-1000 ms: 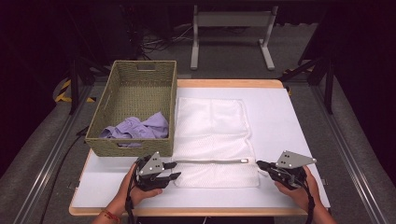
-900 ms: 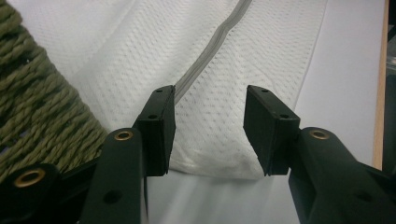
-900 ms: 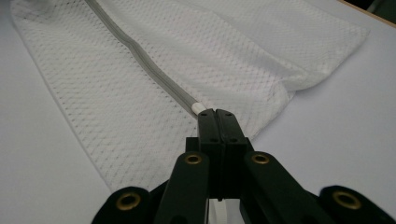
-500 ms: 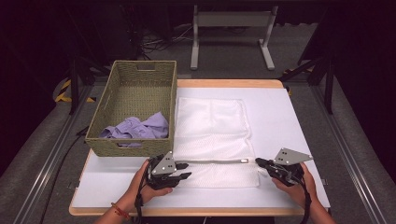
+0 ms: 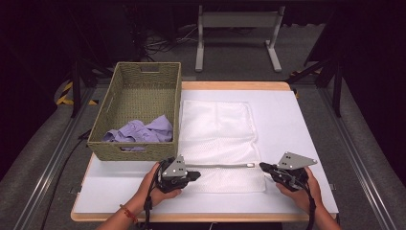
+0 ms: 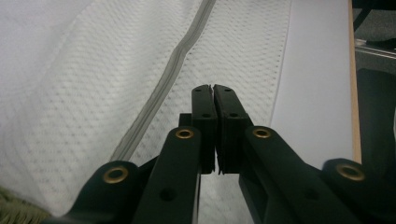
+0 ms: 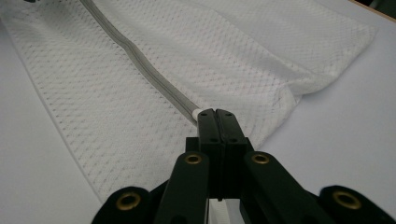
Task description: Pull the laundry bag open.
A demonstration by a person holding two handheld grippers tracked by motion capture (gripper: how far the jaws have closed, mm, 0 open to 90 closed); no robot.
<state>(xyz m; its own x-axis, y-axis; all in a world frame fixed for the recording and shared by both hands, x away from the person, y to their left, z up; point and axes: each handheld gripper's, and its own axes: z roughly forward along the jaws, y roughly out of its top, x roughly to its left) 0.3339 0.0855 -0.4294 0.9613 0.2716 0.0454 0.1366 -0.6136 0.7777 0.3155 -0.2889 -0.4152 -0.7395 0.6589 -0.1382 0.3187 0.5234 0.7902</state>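
At the bottom of the high view, two hands come in, each with a black gripper. The left gripper (image 5: pixel 194 176) sits at the lower middle-left, on the near left part of a white mesh bag (image 5: pixel 218 139). Its jaws have just been closing. In the left gripper view the left gripper (image 6: pixel 214 88) has its jaws pressed together over the mesh, a little to the right of the grey zipper (image 6: pixel 161 88). A tiny bit of white shows at the tips, but I cannot tell if cloth is pinched there.

The right gripper (image 5: pixel 263 167) is at the lower right of the high view. In the right gripper view the right gripper (image 7: pixel 215 113) is closed tight on the end of the zipper (image 7: pixel 140 63), where a small white tip sticks out.

The bag lies flat on the white tabletop (image 5: pixel 297 124), in the middle of the frame. The zipper (image 5: pixel 218 166) runs across its near part, between the two grippers.

Farther back, at the upper left, stands a woven basket (image 5: pixel 139 153) beside the bag. A purple cloth (image 5: pixel 141 132) lies crumpled in its near end.

No words or labels can be read on anything.
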